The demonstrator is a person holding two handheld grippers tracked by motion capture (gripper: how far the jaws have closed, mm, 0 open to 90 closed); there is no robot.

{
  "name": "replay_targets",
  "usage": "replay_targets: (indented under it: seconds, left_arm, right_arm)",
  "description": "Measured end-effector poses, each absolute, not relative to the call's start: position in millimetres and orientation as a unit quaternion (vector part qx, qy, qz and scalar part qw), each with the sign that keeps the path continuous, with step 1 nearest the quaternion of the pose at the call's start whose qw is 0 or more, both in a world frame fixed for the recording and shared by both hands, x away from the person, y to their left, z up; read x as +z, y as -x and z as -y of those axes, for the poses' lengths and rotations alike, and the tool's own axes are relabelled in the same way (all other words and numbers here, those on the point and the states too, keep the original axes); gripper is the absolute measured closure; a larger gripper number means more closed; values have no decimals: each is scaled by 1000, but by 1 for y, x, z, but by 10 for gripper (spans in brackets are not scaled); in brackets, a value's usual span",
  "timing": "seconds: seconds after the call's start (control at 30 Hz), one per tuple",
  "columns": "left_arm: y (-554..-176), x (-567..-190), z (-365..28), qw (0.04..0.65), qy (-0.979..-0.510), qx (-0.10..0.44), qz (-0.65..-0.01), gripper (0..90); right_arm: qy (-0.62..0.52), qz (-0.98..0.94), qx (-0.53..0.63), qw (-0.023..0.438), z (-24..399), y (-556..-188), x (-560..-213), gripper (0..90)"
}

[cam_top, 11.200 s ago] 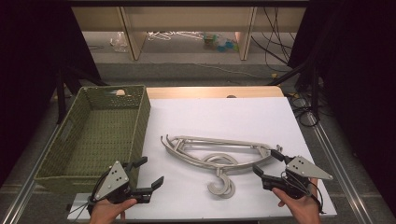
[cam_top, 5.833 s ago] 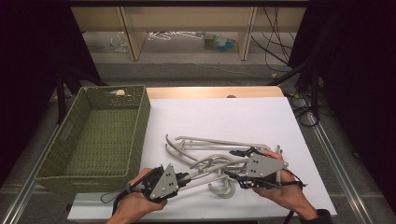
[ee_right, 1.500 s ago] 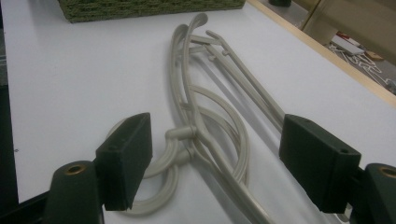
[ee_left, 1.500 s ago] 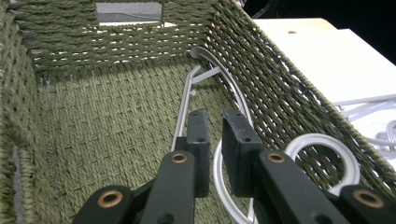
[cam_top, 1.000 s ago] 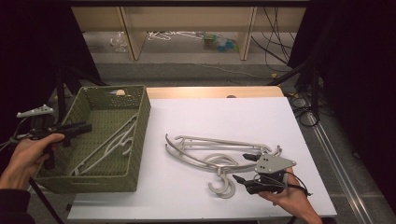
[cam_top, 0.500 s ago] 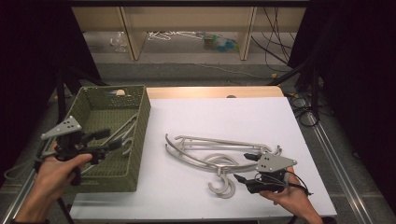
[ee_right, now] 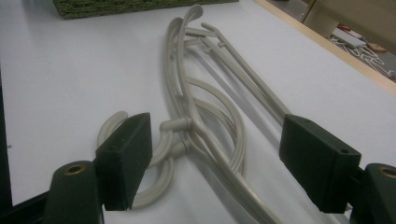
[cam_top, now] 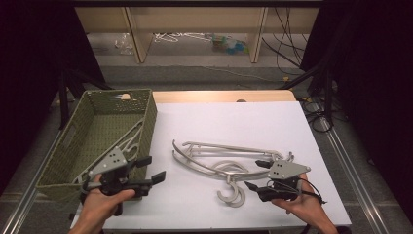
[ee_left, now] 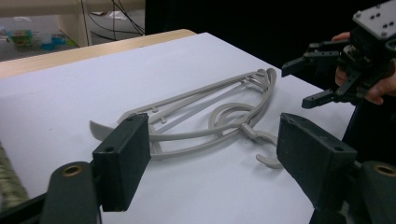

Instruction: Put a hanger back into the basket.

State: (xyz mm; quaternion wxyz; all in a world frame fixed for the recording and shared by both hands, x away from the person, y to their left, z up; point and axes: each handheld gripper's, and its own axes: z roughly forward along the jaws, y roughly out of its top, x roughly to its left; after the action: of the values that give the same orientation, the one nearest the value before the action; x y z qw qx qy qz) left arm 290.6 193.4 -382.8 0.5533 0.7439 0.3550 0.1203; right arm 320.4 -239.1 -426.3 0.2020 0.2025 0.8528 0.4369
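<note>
A small pile of grey plastic coat hangers (cam_top: 221, 163) lies on the white table top (cam_top: 234, 122), right of centre and toward the near edge, their hooks (cam_top: 233, 195) curling toward the person. In the left gripper view the same hangers (ee_left: 205, 121) stretch across the white surface beyond the jaws, and in the right gripper view they (ee_right: 205, 116) run away from the jaws toward the far side.

The left gripper (cam_top: 152, 169) hangs over the near left part of the table, just beside the near right corner of the green woven basket (cam_top: 73, 161), pointing right toward the hangers. Its jaws have just been opening and now stand wide apart with nothing between them (the hangers lie well beyond the pads). One more grey hanger (cam_top: 127, 141) lies inside the basket, leaning along its right wall.

The right gripper (cam_top: 256, 174) sits at the near right, close to the hangers' hooks, pointing left. Its jaws stand wide apart too, and the pads press on nothing; the hooks lie on the table just ahead of them. In the left gripper view, the right gripper (ee_left: 310, 81) shows at the far right, held in a hand.
</note>
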Motion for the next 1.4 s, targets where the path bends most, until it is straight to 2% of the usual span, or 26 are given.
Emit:
replay_targets:
  seconds: [0.13, 0.37, 0.43, 0.53, 0.73, 0.9, 1.03, 1.07, 1.17, 1.2, 1.3, 1.37, 1.4]
  left_arm:
    - [-285, -399, -179, 549, -751, 126, -345, 195]
    - [-275, -417, -169, 546, -755, 134, -336, 176]
    - [-272, -423, -167, 545, -757, 156, -326, 165]
    - [-270, -426, -166, 530, -770, 160, -317, 161]
    - [-267, -440, -158, 527, -781, 143, -303, 161]
    - [-266, -441, -156, 522, -784, 150, -301, 162]
    - [-268, -443, -157, 519, -786, 144, -304, 162]
    - [-269, -444, -158, 512, -791, 147, -300, 162]
    - [-269, -445, -157, 509, -794, 145, -300, 163]
    - [-269, -445, -156, 508, -796, 143, -298, 163]
    - [-269, -446, -155, 506, -797, 139, -299, 165]
    - [-269, -447, -155, 507, -797, 137, -299, 166]
    - [-269, -447, -155, 507, -797, 137, -299, 166]
  right_arm:
    - [-204, -852, 438, 202, 239, -320, -427, 265]
    - [-204, -853, 437, 201, 238, -321, -428, 257]
    - [-205, -854, 435, 197, 239, -321, -429, 255]
    - [-206, -857, 430, 196, 240, -323, -430, 253]
    - [-224, -872, 397, 180, 243, -341, -440, 229]
    - [-226, -884, 369, 179, 243, -355, -446, 234]
    - [-215, -896, 350, 166, 241, -365, -452, 269]
    - [-210, -902, 340, 161, 240, -370, -456, 329]
    - [-205, -910, 326, 153, 240, -372, -460, 347]
    - [-194, -917, 318, 145, 239, -375, -463, 389]
    - [-196, -921, 310, 133, 238, -377, -465, 421]
    - [-174, -930, 296, 127, 236, -381, -469, 504]
    - [-174, -930, 296, 127, 236, -381, -469, 504]
